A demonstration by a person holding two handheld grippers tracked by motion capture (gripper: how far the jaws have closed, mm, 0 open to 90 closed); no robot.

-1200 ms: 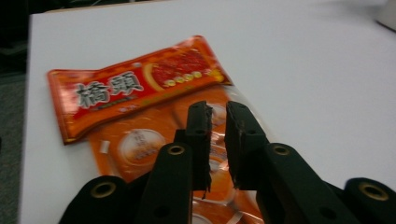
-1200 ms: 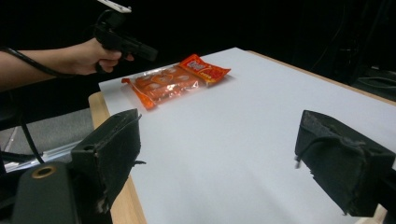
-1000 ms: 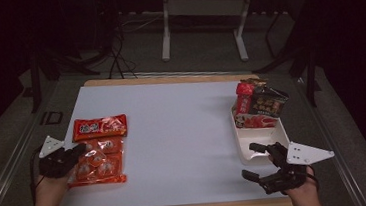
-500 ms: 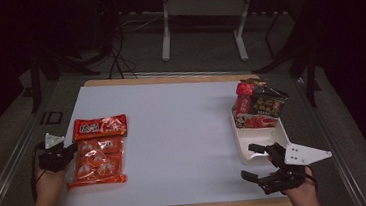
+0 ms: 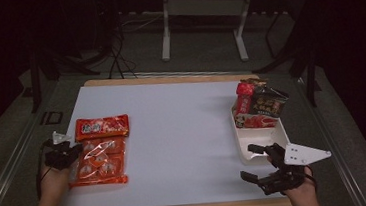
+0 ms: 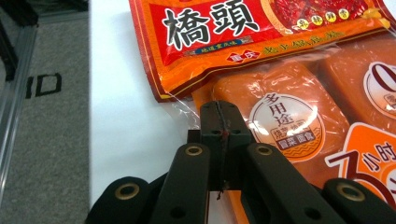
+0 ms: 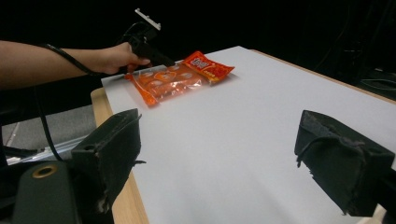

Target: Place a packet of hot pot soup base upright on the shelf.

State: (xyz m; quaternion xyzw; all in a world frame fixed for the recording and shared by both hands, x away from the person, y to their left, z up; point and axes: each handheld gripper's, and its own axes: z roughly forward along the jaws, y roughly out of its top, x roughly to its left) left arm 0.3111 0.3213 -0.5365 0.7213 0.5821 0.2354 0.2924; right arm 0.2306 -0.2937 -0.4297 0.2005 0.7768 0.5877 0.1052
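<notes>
Packets are lying at the left edge of the white table (image 5: 173, 134): a clear orange multipack (image 5: 98, 163) of wrapped blocks, and a red pouch (image 5: 102, 127) just beyond it, its near edge overlapping the multipack's far end. The left gripper (image 5: 72, 154) is sitting at the multipack's left edge with its jaws fully pressed together; in the left gripper view the tips (image 6: 219, 126) are meeting right at the crinkled film of the multipack (image 6: 299, 135), beside the corner of the pouch (image 6: 261, 37). Whether any film is pinched between them I cannot tell. The pack is lying flat, so by my reading the pick-up is only beginning: a grip is being sought, and lifting and carrying are all left to do.

The right gripper (image 5: 261, 165) is waiting near the table's front right corner, jaws standing wide apart and holding nothing. Its own view is looking across the bare sheet (image 7: 243, 140) toward the other hand (image 7: 116, 56) and the multipack (image 7: 166, 81).

A white tray (image 5: 264, 136) is standing on the right side, well apart from the packets, with a red packet (image 5: 255, 121) lying in its far end and a red tube (image 5: 243, 97) and dark pouch (image 5: 269, 103) standing at its far rim. If the multipack is bound for it, the near half is looking free. The sheet between is bare; only the overlapping pouch may be dragged along.
</notes>
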